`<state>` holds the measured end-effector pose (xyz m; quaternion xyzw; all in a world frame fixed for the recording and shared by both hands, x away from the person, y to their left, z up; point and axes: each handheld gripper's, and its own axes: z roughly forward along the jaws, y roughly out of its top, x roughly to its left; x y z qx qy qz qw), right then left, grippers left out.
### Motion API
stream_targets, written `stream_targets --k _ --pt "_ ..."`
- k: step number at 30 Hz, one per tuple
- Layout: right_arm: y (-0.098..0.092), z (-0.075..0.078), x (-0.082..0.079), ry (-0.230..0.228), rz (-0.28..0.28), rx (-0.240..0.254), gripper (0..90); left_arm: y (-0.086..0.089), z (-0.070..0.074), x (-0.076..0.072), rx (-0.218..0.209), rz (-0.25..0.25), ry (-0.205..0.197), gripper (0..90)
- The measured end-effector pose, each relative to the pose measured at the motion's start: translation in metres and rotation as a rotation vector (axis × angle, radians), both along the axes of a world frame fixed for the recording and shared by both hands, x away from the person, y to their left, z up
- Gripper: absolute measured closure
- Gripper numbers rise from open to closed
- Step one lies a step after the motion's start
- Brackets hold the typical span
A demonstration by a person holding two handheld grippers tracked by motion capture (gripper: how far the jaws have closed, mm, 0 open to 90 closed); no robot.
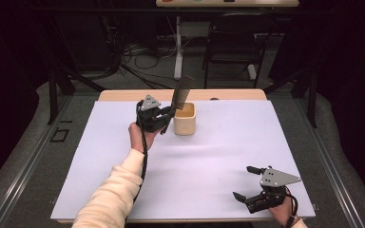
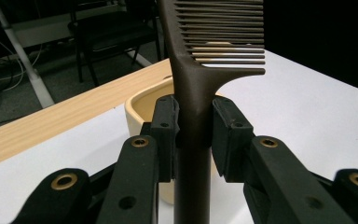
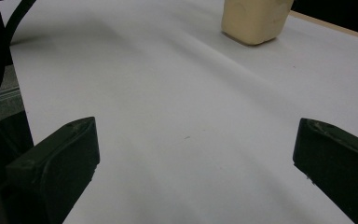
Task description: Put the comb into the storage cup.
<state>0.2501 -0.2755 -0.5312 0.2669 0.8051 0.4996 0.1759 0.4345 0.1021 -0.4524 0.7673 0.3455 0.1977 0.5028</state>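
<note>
A dark brown comb (image 1: 181, 92) stands nearly upright, teeth end up, with my left gripper (image 1: 164, 118) shut on its handle just left of a cream square cup (image 1: 185, 118). In the left gripper view the two pads (image 2: 165, 123) clamp the comb (image 2: 193, 93) handle from both sides, and the cup (image 2: 142, 105) rim sits right behind them. My right gripper (image 1: 248, 183) rests low near the table's front right corner, jaws wide apart with nothing between them. The right gripper view shows bare sheet between the jaws and the cup (image 3: 254, 18) far ahead.
A white sheet (image 1: 218, 156) covers most of the wooden table (image 1: 123, 95). Beyond the far edge stand a black chair (image 1: 233, 42) and a white table leg (image 1: 177, 47), with cables on the floor. Black frame bars flank the table.
</note>
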Motion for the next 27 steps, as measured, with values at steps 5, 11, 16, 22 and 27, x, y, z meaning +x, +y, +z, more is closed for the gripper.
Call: stream_targets --k 5,11,16,22,27 --pt "0.0 0.0 0.0 -0.001 0.001 -0.001 0.0 -0.003 0.001 0.003 0.002 0.003 -0.008 72.3" --pt "0.0 0.0 0.0 -0.001 0.0 -0.002 0.0 -0.006 0.003 0.006 -0.004 0.002 -0.01 72.3" --pt "0.0 0.0 0.0 -0.001 0.001 -0.002 0.0 -0.008 0.005 0.006 -0.007 0.004 -0.022 72.3" --pt "0.0 0.0 0.0 -0.002 0.001 -0.003 0.0 -0.009 0.004 0.009 -0.015 0.016 -0.029 72.3" --pt "0.0 0.0 0.0 -0.002 0.001 -0.003 0.0 -0.011 0.006 0.01 -0.02 0.02 -0.038 72.3"
